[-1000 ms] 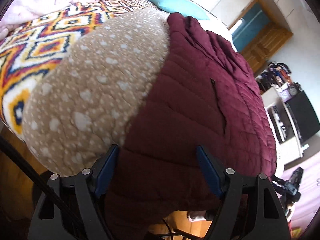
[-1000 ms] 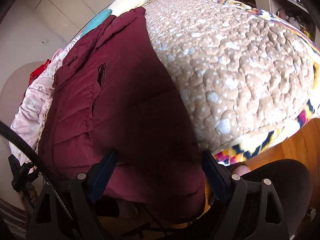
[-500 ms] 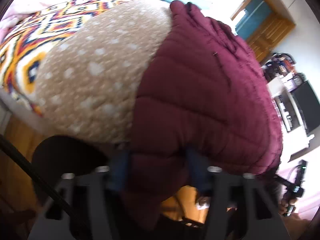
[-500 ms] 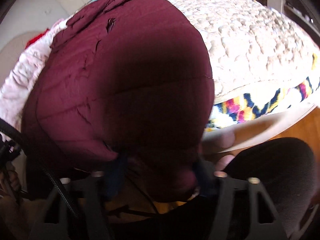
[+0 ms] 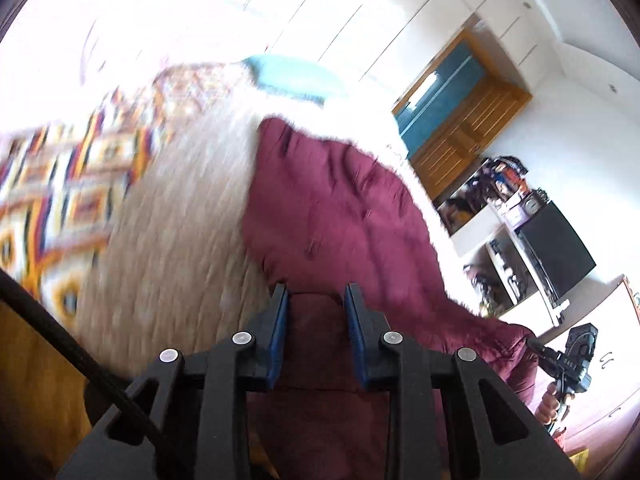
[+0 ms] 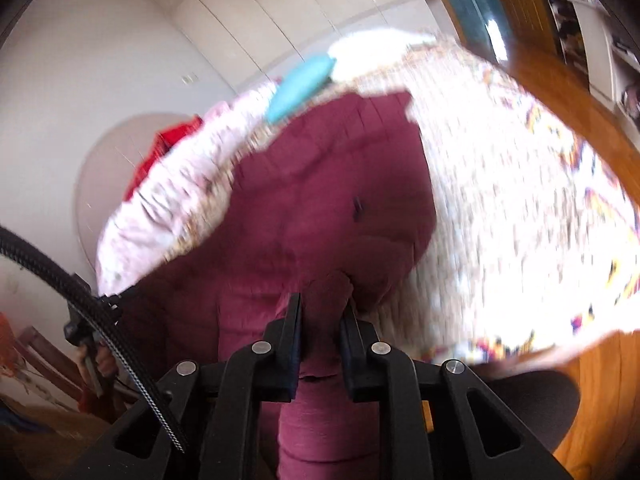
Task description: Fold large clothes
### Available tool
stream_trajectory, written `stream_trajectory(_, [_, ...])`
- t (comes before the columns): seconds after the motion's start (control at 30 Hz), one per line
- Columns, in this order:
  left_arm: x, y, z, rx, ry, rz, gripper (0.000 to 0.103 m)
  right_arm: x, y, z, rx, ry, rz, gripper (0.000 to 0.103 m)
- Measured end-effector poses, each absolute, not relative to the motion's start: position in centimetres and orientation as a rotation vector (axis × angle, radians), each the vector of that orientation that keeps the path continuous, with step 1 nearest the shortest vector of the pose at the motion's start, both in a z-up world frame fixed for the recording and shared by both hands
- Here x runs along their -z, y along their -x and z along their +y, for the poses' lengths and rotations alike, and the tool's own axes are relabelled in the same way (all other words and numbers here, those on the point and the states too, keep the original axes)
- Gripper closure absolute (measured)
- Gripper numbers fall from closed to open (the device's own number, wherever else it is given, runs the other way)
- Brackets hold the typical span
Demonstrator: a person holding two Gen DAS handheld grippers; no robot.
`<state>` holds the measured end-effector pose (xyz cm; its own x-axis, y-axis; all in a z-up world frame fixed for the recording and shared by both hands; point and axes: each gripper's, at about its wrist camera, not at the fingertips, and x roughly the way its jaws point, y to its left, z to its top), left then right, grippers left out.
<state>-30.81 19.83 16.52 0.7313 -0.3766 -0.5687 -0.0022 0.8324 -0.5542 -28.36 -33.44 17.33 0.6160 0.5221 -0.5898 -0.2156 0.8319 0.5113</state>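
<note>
Nearest in the left wrist view, the left gripper (image 5: pixel 316 300) is seen with its blue-padded jaws closing, a bunched fold of the maroon quilted puffer jacket (image 5: pixel 344 216) caught between them at the hem. In the right wrist view the right gripper (image 6: pixel 322 312) is likewise closing, its jaws narrowed onto a ribbed maroon band, judged to be a cuff or hem end of the same jacket (image 6: pixel 332 208). Both pinches appear secure, though motion blur leaves the pad contact unclear.

Beyond the grippers, the jacket is draped from the near edge of the bed up across the beige white-spotted quilted blanket (image 5: pixel 180 248), its collar end toward the far edge. The near hem hangs from the two grippers clear of the bed edge.

Further off, a multicoloured geometric-patterned blanket (image 5: pixel 60 184) is noted along the bed's side, a turquoise pillow (image 5: pixel 292 78) at the head, and red cloth (image 6: pixel 168 148) past the far corner. White panelled cupboards close the far wall.

Handling, as judged: the jacket is light, soft and puffy, with a slick shell likely to slide over the blanket and to slip from a shallow pinch. Seams, hem binding and ribbed cuffs are thought the best holds; padded panels compress and spring back, so folds may reopen unless pressed flat.
</note>
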Motion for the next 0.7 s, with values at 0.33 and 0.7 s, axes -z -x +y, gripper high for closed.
stream_trajectory(0.33, [-19.4, 12.1, 17.8, 0.006, 0.431, 0.623, 0.086, -18.5, 8.6, -32.2, -0.300, -0.417, 0.758, 0.085])
stream_trajectory(0.7, [-16.1, 14.1, 17.3, 0.158, 0.474, 0.685, 0.049, -7.5, -2.2, -29.2, -0.100, -0.298, 0.991, 0.085])
